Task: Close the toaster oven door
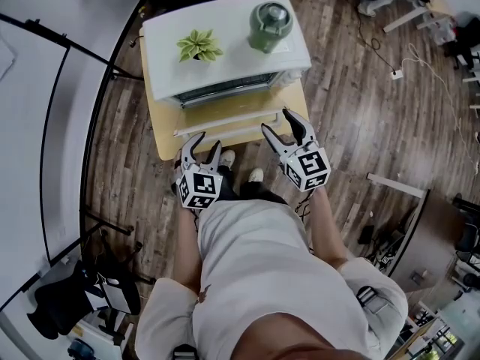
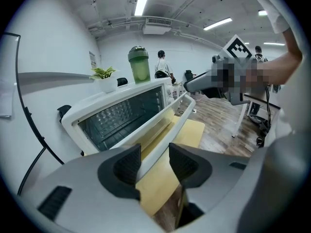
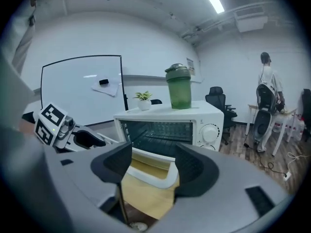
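Note:
The white toaster oven [image 1: 225,58] stands on a small wooden table [image 1: 160,118]. Its door [image 1: 225,115] hangs open toward me, roughly level. My left gripper [image 1: 204,145] is at the door's front left corner with its jaws close together. In the left gripper view [image 2: 155,164] the door's white front rail [image 2: 162,140] runs through the narrow gap, and I cannot tell if the pads touch it. My right gripper [image 1: 283,126] stands open at the front right corner. The right gripper view [image 3: 154,162] shows that corner of the door [image 3: 151,180] between the jaws, unpressed.
A potted plant [image 1: 199,46] and a green bottle [image 1: 270,25] sit on top of the oven. A whiteboard stand [image 1: 67,126] is at the left. Cables [image 1: 390,66] lie on the wooden floor at the right. People and chairs are far behind.

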### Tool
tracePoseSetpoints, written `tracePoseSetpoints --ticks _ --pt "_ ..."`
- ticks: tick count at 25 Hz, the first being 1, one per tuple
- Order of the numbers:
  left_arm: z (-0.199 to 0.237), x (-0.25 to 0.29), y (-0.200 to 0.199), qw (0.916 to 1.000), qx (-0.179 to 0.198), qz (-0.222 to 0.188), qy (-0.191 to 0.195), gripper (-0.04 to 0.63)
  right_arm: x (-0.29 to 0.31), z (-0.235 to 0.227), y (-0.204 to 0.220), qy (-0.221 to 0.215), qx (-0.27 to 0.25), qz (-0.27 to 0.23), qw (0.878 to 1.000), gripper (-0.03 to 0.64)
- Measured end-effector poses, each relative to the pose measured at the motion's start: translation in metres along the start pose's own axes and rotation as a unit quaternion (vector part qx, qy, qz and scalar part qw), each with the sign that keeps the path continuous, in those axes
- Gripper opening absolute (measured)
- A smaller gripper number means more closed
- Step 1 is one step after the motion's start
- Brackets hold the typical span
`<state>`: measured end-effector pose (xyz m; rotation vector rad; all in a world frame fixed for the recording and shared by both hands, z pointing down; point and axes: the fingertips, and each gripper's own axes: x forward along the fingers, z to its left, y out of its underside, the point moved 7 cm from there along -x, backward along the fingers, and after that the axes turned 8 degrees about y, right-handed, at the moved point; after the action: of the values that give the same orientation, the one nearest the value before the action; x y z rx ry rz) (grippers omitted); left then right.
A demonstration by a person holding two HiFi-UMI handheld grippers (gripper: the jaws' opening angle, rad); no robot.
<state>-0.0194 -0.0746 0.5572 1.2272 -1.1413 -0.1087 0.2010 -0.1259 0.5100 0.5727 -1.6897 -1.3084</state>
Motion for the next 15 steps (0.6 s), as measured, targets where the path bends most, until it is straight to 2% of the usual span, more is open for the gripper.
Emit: tracePoseSetpoints --ticks 15 --pt "0.023 -0.001 -0.021 0.9996 -0.002 -0.023 -0.014 0.179 0.014 0.02 -0.003 -0.036 -0.078 0.018 0.996 0.268"
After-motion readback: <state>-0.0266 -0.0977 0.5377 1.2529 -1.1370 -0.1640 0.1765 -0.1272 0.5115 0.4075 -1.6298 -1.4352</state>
